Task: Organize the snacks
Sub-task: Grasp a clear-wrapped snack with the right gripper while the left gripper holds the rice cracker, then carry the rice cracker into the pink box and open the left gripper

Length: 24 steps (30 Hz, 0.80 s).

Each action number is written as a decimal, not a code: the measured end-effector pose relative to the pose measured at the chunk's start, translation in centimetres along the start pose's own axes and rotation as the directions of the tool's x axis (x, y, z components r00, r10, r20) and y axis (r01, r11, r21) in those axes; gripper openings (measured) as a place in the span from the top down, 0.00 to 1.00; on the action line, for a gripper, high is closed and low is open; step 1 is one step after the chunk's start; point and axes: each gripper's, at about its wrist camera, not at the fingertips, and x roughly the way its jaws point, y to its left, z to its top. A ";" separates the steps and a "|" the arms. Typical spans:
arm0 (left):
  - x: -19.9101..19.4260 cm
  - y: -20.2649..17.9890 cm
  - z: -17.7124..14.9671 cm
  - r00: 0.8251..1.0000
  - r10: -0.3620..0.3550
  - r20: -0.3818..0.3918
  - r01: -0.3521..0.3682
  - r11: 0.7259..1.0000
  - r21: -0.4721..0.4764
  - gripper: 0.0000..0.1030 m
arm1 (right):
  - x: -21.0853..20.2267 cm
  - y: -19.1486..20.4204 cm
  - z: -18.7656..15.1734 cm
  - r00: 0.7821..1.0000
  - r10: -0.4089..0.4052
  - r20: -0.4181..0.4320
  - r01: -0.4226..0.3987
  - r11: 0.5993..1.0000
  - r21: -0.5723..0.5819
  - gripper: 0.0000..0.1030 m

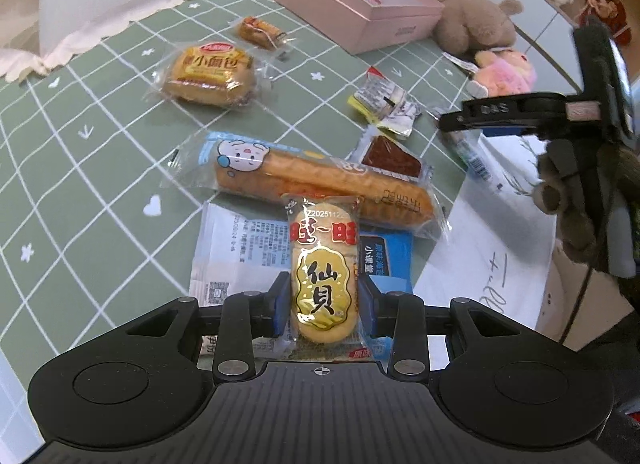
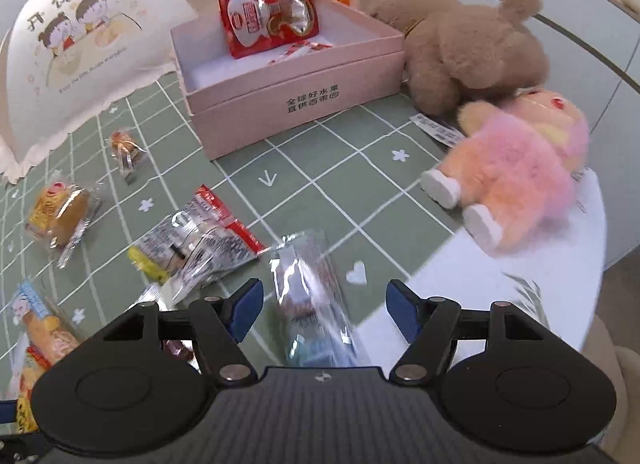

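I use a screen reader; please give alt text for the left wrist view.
The left gripper is shut on a rice cracker pack above a green checked tablecloth strewn with snacks, with a pink box beyond.

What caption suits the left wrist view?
Left tongs grip a rice cracker packet above snacks scattered on a green checked tablecloth.
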 end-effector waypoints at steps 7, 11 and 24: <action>1.0 -1.2 1.2 0.999 0.015 -0.030 -0.015 1.000 0.027 0.59 | -0.6 2.5 -1.0 0.999 0.016 -0.033 -0.018 0.997 -0.079 0.66; 1.3 -1.4 1.6 0.999 0.009 -0.034 -0.008 1.000 0.021 0.59 | -2.3 2.1 -2.9 0.995 0.070 -0.077 -0.072 0.997 -0.021 0.66; 0.9 -1.4 1.4 0.997 -0.047 0.060 0.044 0.997 0.062 0.62 | -10.0 1.6 -3.5 0.998 0.045 0.038 -0.047 0.998 0.042 0.66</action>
